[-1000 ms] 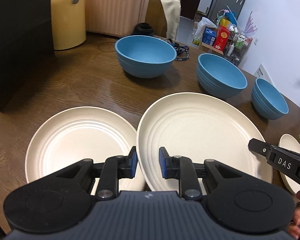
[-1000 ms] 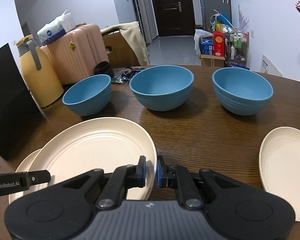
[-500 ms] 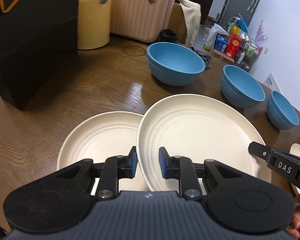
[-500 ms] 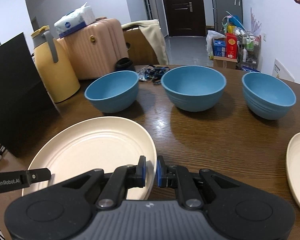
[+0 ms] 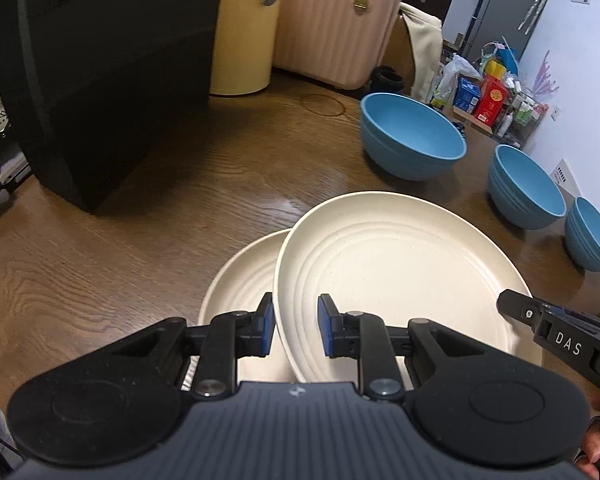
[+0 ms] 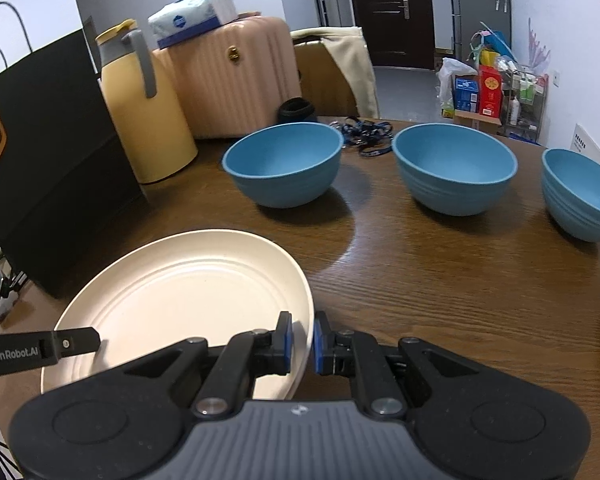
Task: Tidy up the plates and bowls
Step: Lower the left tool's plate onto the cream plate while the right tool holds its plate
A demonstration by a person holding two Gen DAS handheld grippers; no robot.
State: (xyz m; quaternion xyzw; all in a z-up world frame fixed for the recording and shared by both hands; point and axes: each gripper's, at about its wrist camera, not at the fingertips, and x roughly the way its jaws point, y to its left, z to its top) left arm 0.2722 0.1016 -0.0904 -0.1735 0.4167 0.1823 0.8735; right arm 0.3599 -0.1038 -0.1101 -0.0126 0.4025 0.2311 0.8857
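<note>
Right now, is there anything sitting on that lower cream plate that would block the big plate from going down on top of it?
Nothing visible does. The big plate, gripped at opposite rims by the left gripper and right gripper, partly covers the lower plate. Its exposed part is bare; the covered part cannot be seen.

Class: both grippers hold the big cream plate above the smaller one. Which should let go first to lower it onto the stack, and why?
Probably the left gripper. It clamps the large plate on the rim overlapping the smaller plate; the right gripper clamps the opposite rim.
</note>
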